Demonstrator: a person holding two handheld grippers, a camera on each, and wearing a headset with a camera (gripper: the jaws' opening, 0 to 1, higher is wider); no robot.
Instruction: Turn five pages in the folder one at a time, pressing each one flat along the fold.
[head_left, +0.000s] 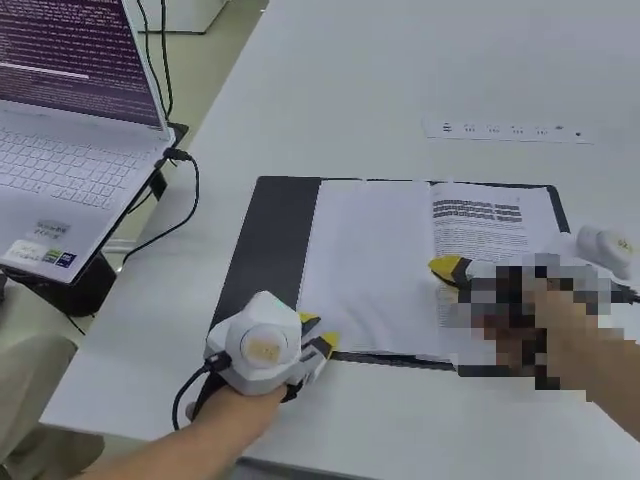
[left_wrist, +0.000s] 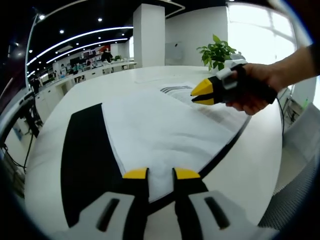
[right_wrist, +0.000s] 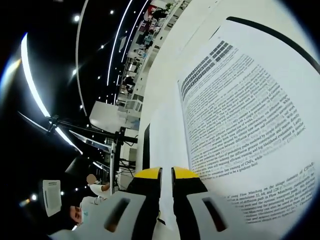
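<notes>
Black folder (head_left: 268, 250) lies open on the white worktop (head_left: 400, 80), its fold (head_left: 432, 215) running straight away from the person, so any pressing stroke has to travel along that line. The right tongs (head_left: 447, 268) rest with their yellow tips right at the fold, about halfway along it. The printed page (head_left: 490, 225) spreads out to their right and the blank turned page (head_left: 370, 270) to their left. In the right gripper view their jaws stand almost together, and I cannot tell whether a sheet edge is caught between them. The left tongs (head_left: 318, 345) sit at the near edge of the blank page, well to the left of the fold, their jaws a narrow gap apart and holding nothing. The right tongs are clearly the nearer to the fold. The free edge of the printed page lies farther to their right, so that hand seems best placed for the next turn.
</notes>
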